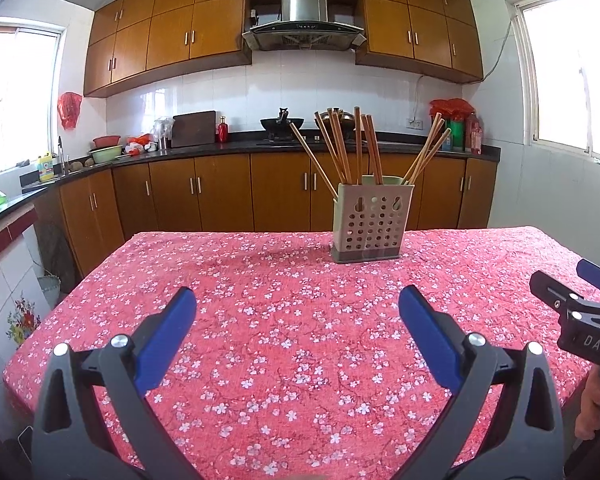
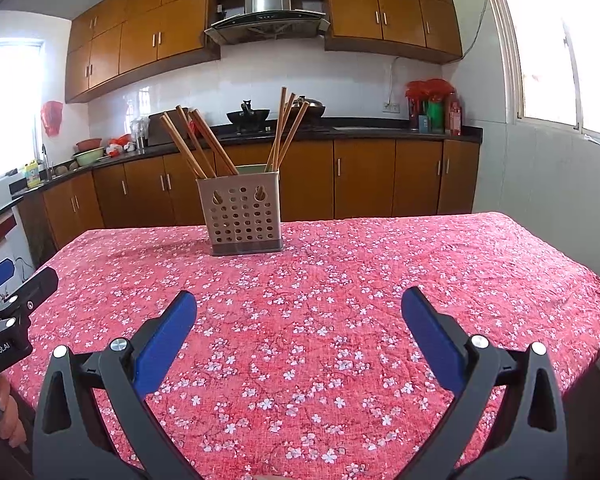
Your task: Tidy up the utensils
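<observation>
Both tongs, left (image 1: 298,300) and right (image 2: 299,302), gape empty; holder (image 1: 370,220) hides the chopsticks' (image 1: 342,148) lower ends.

One perforated utensil holder (image 1: 370,220), centre frame; roughly ten wooden chopsticks (image 1: 342,148) standing in it; two open grippers (image 1: 298,300) (image 2: 299,300).

White letters reading "DAS" stood on the black body of the right hand-held gripper (image 1: 576,292), seen to the right of the left one. "GenRobot.AI" ran in white along the black body of the left hand-held gripper (image 2: 8,280), seen to the left of the right one. Labels on the bottles far ahead were too small to read.
</observation>
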